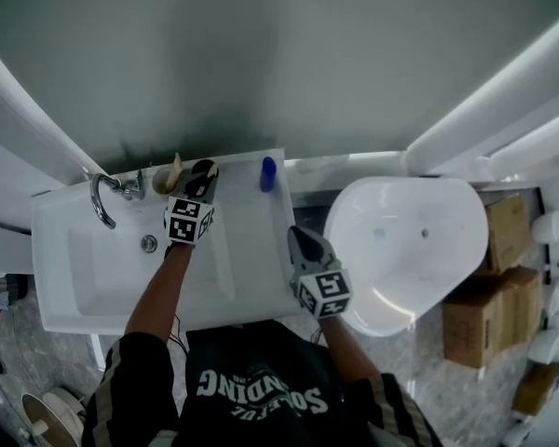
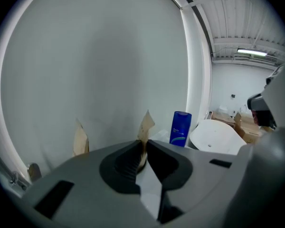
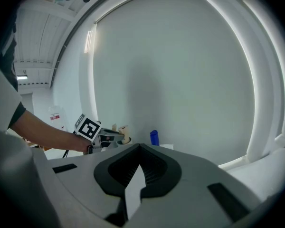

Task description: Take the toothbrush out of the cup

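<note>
The left tool (image 1: 205, 169) reaches to the back edge of the white counter (image 1: 252, 268), to the right of the faucet (image 1: 101, 201). Its jaws are pressed together on a thin tan piece, the toothbrush (image 2: 146, 125), which sticks up above them. The lower end is hidden behind the jaws, so I cannot tell whether it sits in the cup (image 1: 161, 182). The cup stands between the faucet and this tool's tip, and a second tan piece (image 1: 175, 164) rises at it.

Farther right of the faucet, against the wall, stands a blue bottle (image 2: 180, 128). It carries white print that is too small to read.

The right tool (image 1: 301, 237) hovers over the counter's front right corner, well right of the faucet. Its jaws are closed together with nothing between them (image 3: 140, 148).

Each tool carries a cube of black-and-white square markers. The person's dark shirt bears white block lettering, upside down from the head view and broken by folds, so it is not readable as a whole. Beyond the counter, far right of the faucet, are a white bowl fixture (image 1: 405, 250) and cardboard boxes (image 1: 480, 310) with no legible marks.
</note>
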Available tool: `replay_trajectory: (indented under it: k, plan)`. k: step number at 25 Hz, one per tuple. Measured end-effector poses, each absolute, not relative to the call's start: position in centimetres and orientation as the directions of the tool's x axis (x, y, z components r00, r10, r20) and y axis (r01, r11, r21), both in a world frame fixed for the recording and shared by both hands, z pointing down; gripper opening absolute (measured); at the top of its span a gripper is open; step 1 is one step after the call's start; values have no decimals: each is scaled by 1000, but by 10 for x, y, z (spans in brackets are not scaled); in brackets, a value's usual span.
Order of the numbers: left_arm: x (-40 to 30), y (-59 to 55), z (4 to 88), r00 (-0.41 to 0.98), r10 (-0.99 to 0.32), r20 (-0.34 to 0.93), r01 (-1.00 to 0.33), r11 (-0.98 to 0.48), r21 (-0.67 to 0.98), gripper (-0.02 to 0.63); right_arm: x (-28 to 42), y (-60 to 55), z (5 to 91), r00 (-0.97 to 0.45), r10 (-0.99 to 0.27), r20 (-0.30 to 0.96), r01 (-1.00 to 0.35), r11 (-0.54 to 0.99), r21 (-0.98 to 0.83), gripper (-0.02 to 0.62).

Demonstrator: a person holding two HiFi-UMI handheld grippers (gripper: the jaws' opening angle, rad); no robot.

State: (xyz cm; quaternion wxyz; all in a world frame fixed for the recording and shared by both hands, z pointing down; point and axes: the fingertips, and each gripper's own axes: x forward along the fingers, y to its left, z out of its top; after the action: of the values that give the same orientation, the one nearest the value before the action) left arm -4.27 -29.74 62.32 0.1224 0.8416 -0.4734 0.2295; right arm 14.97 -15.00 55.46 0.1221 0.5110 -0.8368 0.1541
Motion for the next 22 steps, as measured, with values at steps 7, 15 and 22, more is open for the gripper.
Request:
replay_trajectory:
  k: [7, 15, 22]
  plan:
    - [-49, -290, 583, 451, -778, 437, -855, -517, -38, 38, 143, -150, 549, -469, -816, 337, -882, 448, -143, -3]
    - [-50, -281, 516, 464, -818, 341, -833, -534, -147, 38, 134, -150, 537, -500, -813, 298, -866, 476, -154, -3]
    - [-45, -258, 465, 505, -821, 266, -810, -557, -181, 35, 126, -148, 532, -527, -803, 279, -850, 502, -159, -3]
